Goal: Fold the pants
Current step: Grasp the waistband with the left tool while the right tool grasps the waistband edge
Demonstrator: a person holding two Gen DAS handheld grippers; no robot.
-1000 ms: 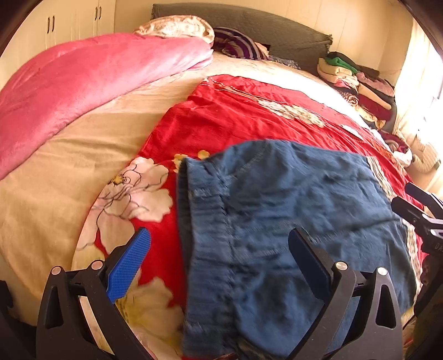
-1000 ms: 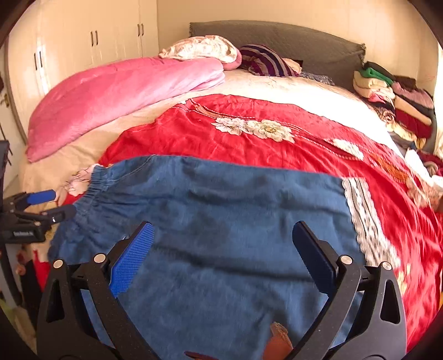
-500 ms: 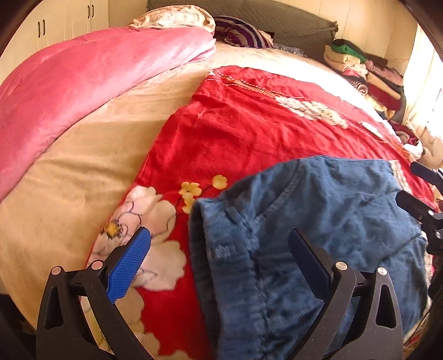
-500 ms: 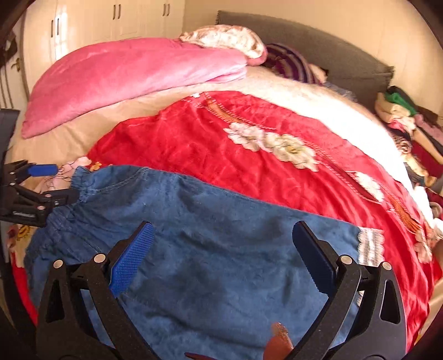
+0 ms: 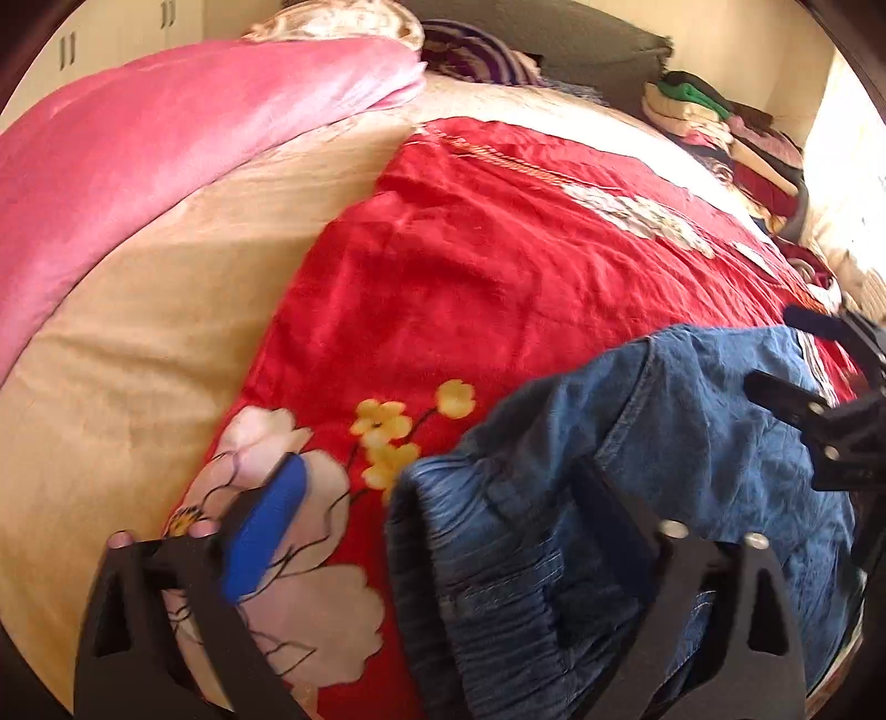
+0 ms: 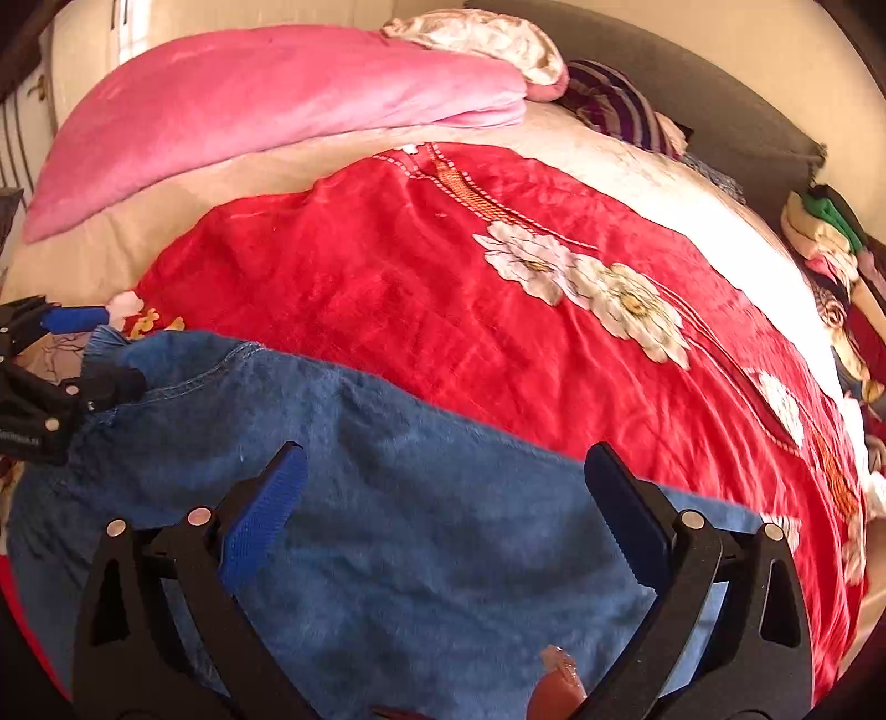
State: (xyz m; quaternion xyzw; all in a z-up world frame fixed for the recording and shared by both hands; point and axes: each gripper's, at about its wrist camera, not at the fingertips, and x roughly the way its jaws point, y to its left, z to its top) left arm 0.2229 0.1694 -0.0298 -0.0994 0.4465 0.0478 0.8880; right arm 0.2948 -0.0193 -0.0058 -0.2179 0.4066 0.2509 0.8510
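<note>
Blue denim pants (image 6: 421, 526) lie across a red flowered blanket (image 6: 443, 310) on the bed. Their gathered waistband (image 5: 443, 531) is at the left end, in front of my left gripper (image 5: 437, 498), which is open and empty above it. My right gripper (image 6: 443, 471) is open and empty over the leg part. The white lace hem (image 6: 786, 526) shows at the right end. Each gripper shows at the edge of the other's view: the right one (image 5: 808, 360), the left one (image 6: 83, 349).
A pink quilt (image 6: 266, 111) lies along the left of the bed over a beige sheet (image 5: 138, 332). Pillows (image 6: 482, 39) and a grey headboard (image 6: 692, 83) are at the far end. Stacked folded clothes (image 5: 720, 127) sit at the far right.
Both cameras have tilted and drawn back, so the pants sit lower in both views. The waistband end has bunched up and the far edge has lifted into a fold. Both grippers stay open.
</note>
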